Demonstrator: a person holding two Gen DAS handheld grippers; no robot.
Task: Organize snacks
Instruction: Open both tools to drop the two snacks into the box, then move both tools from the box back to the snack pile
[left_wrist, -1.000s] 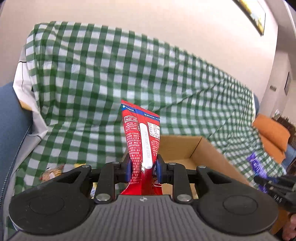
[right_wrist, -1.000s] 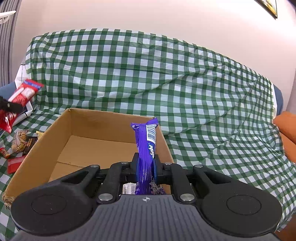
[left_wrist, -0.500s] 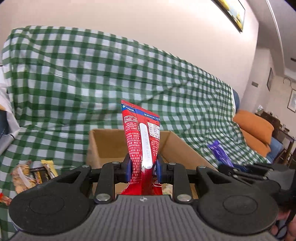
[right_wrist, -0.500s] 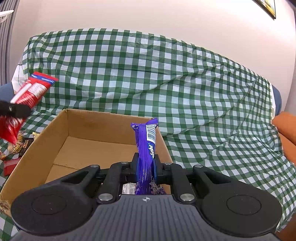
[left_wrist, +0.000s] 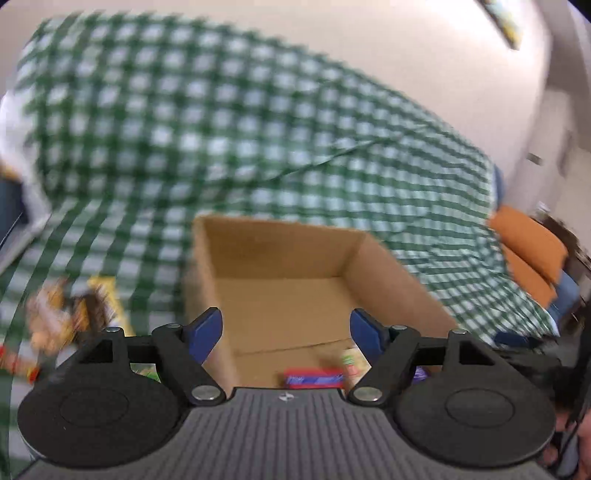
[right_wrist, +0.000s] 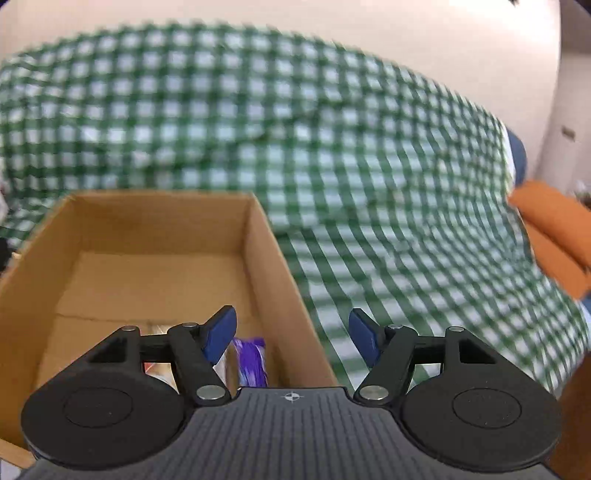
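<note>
An open cardboard box (left_wrist: 388, 269) sits on a sofa draped in green checked cloth; it also shows in the right wrist view (right_wrist: 269, 258). My left gripper (left_wrist: 286, 330) is open and empty above the box's near end. The red snack packet (left_wrist: 314, 378) lies in the box below it, beside a green packet (left_wrist: 352, 360). My right gripper (right_wrist: 291, 334) is open and empty over the box's right wall. The purple snack bar (right_wrist: 251, 362) lies inside the box below it. Both views are motion-blurred.
Several loose snacks (left_wrist: 70, 314) lie on the checked cloth (left_wrist: 221, 129) left of the box. Orange cushions (left_wrist: 532, 254) sit at the far right, also in the right wrist view (right_wrist: 557, 229). A pale wall rises behind the sofa.
Both grippers have opened. The red packet left the left gripper and the purple bar left the right gripper; both now lie in the box. Both cameras are moving.
</note>
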